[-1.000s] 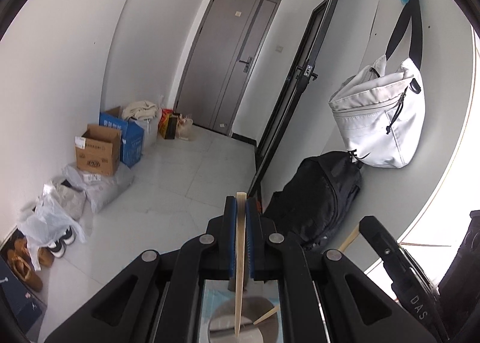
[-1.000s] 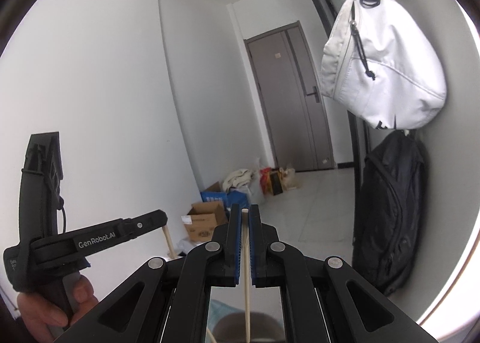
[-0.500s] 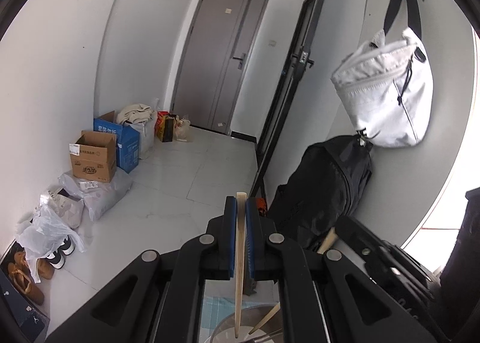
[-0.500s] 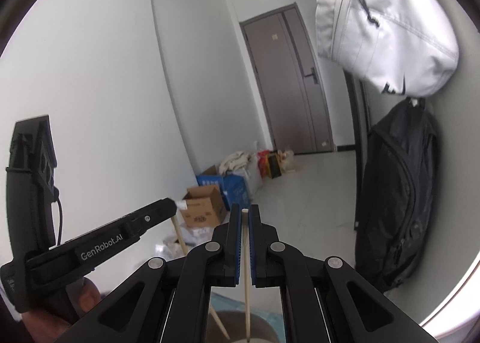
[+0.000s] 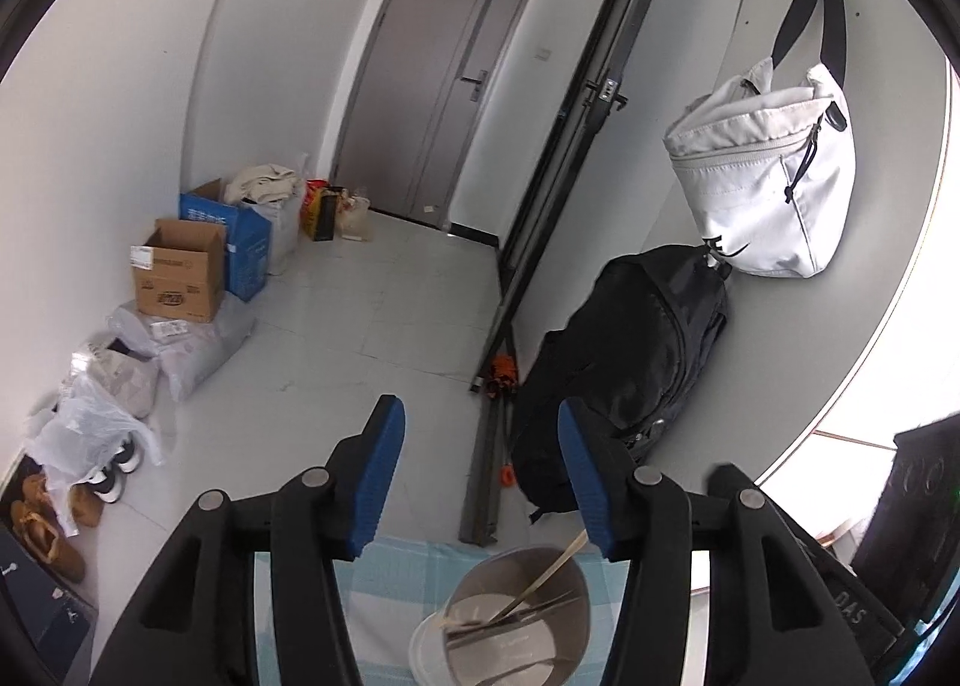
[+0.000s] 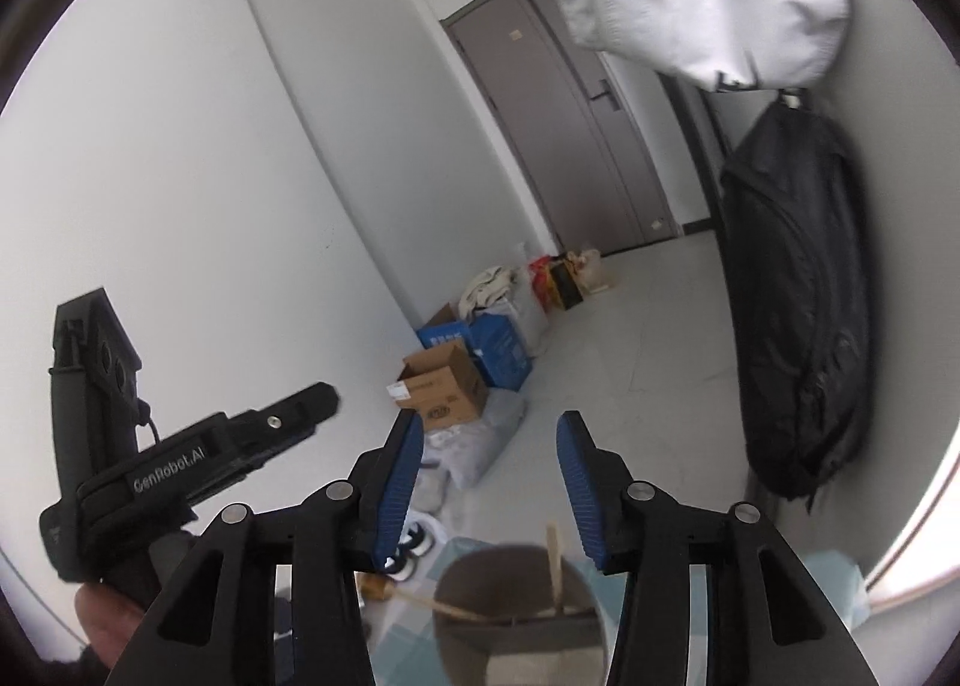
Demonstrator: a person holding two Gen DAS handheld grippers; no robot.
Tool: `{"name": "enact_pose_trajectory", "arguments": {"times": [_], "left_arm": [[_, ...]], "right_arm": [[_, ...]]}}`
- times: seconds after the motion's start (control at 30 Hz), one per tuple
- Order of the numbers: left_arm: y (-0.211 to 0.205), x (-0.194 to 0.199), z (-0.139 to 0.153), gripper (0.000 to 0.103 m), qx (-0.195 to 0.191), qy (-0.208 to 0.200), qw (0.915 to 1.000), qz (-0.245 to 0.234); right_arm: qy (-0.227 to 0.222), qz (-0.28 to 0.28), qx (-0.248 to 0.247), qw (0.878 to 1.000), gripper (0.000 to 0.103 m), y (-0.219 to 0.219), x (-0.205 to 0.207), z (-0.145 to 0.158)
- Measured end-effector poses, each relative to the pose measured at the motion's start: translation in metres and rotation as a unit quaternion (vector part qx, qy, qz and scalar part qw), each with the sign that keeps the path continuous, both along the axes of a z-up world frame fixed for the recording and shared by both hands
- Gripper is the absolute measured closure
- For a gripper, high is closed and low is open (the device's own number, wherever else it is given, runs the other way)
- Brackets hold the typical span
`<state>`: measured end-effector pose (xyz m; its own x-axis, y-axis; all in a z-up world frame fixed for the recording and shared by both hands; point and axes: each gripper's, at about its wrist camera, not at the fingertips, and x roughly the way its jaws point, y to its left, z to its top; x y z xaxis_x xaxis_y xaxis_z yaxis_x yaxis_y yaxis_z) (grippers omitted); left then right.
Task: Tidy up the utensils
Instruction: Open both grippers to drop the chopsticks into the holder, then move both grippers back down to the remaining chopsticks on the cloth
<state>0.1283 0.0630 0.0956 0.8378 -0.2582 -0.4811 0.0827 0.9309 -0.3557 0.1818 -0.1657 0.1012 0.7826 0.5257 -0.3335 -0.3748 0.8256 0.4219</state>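
A round metal utensil holder [image 5: 519,614] stands below my left gripper [image 5: 480,482], on a light blue checked cloth [image 5: 408,566]. Wooden chopsticks [image 5: 549,572] lean inside it. My left gripper is open and empty above the holder. In the right wrist view the same holder [image 6: 519,620] sits below my right gripper [image 6: 486,491], which is open and empty, with a chopstick [image 6: 555,566] standing in the holder. The left gripper's body [image 6: 180,464] shows at the left of that view.
A black backpack [image 5: 624,362] and a white bag [image 5: 768,182] hang on the wall at the right. Cardboard boxes [image 5: 180,278], plastic bags and shoes [image 5: 48,524] line the floor at the left. A grey door [image 5: 438,80] is at the far end.
Both grippers were shut on a chopstick each; now both are open and the chopsticks stand in the holder.
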Motion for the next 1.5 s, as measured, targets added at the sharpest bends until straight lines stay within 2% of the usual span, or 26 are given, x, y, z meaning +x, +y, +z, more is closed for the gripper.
{"name": "enact_pose_trajectory", "arguments": {"times": [0.1, 0.13, 0.23, 0.33, 0.47, 0.67, 0.8, 0.87, 1.17, 1.27, 1.5], "left_arm": [[0.002, -0.009, 0.002, 0.051, 0.001, 0.003, 0.9999, 0.012], [0.002, -0.012, 0.003, 0.043, 0.001, 0.004, 0.9999, 0.015], [0.005, -0.024, 0.007, 0.042, 0.003, -0.002, 0.9996, 0.028], [0.002, -0.036, 0.011, 0.041, 0.013, -0.002, 0.9993, 0.034], [-0.001, -0.051, 0.015, 0.029, 0.025, -0.003, 0.9987, 0.044], [-0.003, -0.071, 0.018, 0.028, 0.035, -0.007, 0.9982, 0.047], [-0.004, -0.085, 0.013, 0.026, 0.033, -0.002, 0.9984, 0.046], [-0.005, -0.091, 0.01, 0.02, 0.035, 0.0, 0.9983, 0.046], [-0.016, -0.116, -0.019, 0.019, 0.065, 0.002, 0.997, 0.041], [-0.018, -0.121, -0.031, 0.014, 0.076, 0.002, 0.9962, 0.042], [-0.015, -0.118, -0.068, 0.013, 0.083, 0.035, 0.9951, 0.039]], "right_arm": [[0.014, -0.016, 0.008, 1.0, 0.05, -0.014, -0.014, -0.006], [0.018, -0.019, 0.01, 1.0, 0.05, -0.016, -0.018, -0.006], [0.02, -0.03, 0.014, 0.999, 0.05, -0.026, -0.034, -0.006], [0.011, -0.036, 0.012, 0.999, 0.043, -0.031, -0.051, 0.002], [0.003, -0.034, 0.013, 0.999, 0.036, -0.036, -0.071, 0.011], [0.0, -0.026, 0.008, 1.0, 0.029, -0.034, -0.099, 0.017], [0.006, -0.013, 0.007, 1.0, 0.018, -0.033, -0.111, 0.012], [0.009, -0.009, 0.002, 1.0, 0.017, -0.032, -0.119, 0.007], [0.066, 0.023, -0.023, 0.997, 0.013, -0.021, -0.132, -0.036], [0.089, 0.031, -0.04, 0.995, 0.013, -0.016, -0.133, -0.053], [0.156, 0.045, -0.084, 0.983, 0.013, -0.003, -0.126, -0.098]]}}
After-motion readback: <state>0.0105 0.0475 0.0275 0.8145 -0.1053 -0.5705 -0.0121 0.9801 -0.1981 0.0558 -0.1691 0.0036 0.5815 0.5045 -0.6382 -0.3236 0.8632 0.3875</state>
